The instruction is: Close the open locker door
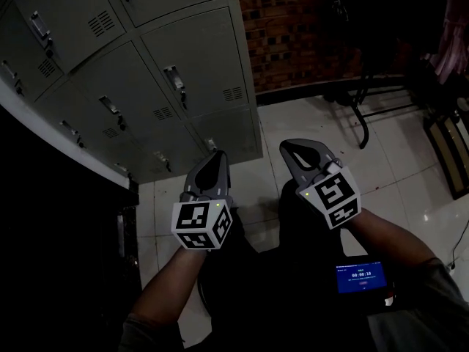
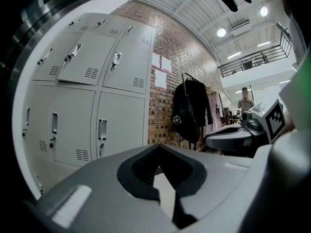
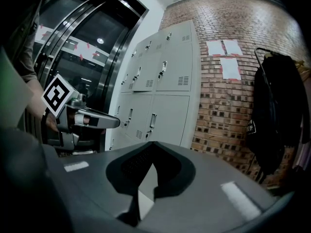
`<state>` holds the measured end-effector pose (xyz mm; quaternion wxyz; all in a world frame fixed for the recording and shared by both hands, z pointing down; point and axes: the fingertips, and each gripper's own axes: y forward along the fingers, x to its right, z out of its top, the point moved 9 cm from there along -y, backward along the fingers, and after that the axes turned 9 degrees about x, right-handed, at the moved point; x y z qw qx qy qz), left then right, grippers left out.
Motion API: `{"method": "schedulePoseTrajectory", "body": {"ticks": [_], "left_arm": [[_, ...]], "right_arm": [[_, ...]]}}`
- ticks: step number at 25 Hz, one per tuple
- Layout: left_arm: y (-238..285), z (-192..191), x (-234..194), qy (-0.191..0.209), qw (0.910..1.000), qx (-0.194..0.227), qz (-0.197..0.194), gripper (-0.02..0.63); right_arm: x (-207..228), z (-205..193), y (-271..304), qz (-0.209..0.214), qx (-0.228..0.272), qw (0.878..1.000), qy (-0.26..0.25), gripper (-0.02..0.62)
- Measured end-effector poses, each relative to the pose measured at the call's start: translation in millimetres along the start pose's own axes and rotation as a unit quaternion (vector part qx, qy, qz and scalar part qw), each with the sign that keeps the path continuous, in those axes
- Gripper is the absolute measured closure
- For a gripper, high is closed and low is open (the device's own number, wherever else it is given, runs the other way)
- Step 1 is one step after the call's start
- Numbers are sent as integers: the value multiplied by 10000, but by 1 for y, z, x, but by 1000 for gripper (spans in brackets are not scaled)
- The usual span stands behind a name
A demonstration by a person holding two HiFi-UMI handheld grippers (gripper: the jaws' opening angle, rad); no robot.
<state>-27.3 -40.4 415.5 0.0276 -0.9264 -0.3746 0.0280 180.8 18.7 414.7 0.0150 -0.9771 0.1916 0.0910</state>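
Observation:
A bank of grey lockers [image 1: 168,72] stands ahead at upper left. One upper door [image 2: 80,62] in the middle column hangs slightly ajar, its lower edge standing out from the row; the right gripper view shows this ajar door [image 3: 147,74] too. My left gripper [image 1: 218,156] and right gripper [image 1: 291,147] are held side by side over the tiled floor, well short of the lockers. Both are shut with nothing between the jaws. Each shows in the other's view, the right gripper [image 2: 210,140] and the left gripper [image 3: 115,123].
A brick wall [image 1: 293,28] adjoins the lockers on the right. A black coat [image 2: 190,108] hangs on a rack there. A black metal frame [image 1: 364,105] stands on the white tiles at right. A device with a blue screen [image 1: 360,277] sits at my waist. A dark glass doorway [image 3: 82,47] lies left.

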Motion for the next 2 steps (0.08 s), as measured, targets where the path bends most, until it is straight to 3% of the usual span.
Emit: {"method": "schedulePoseTrajectory", "body": {"ticks": [2], "left_arm": [[0, -1, -1, -3, 10000, 17, 21, 604]], "right_arm": [[1, 0, 1, 5, 20, 10000, -14, 589]]}}
